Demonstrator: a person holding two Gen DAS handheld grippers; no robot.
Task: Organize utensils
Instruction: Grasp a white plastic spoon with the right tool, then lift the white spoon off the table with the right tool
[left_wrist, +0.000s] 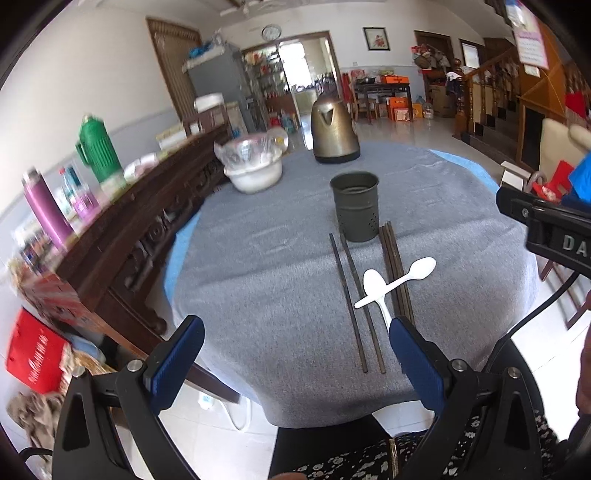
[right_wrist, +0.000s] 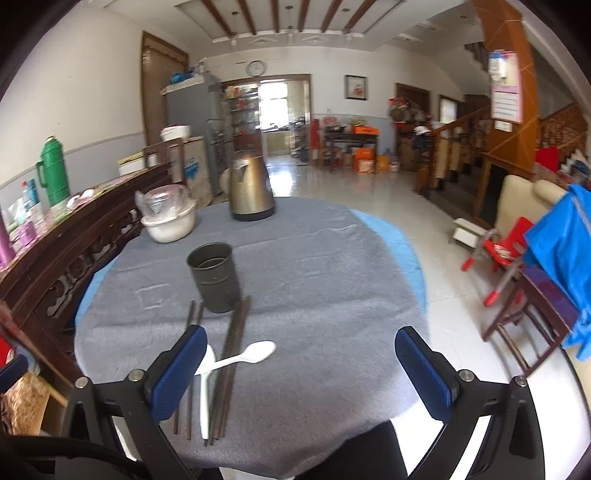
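I held my left hand-held gripper (left_wrist: 295, 349) released above the near edge of the worktop (left_wrist: 266, 258), its blue pads (left_wrist: 177, 360) wide apart and gripping nothing; my right hand-held gripper (right_wrist: 301, 363) was likewise released and empty, hovering over the grey cloth (right_wrist: 325, 280); in the left wrist view its black body showed at three o'clock. The utensil cup (left_wrist: 356, 206) stood upright near the middle of the worktop, at twelve o'clock from my left pads; I could see nothing inside it. Toward six o'clock from the cup lay the loose chopsticks (left_wrist: 352, 299), two dark sticks side by side, slightly splayed; just at their three o'clock lay a tighter bundle of chopsticks (left_wrist: 397, 273), its far ends touching the cup's base. Two white spoons crossed there; the upper spoon (left_wrist: 410, 275) lay across the bundle with its bowl toward two o'clock; the lower spoon (left_wrist: 375, 286) lay under it, between the two sets of sticks. Beyond the cup stood a bronze kettle (left_wrist: 334, 127) at twelve o'clock and a white bowl (left_wrist: 255, 173) at ten o'clock.
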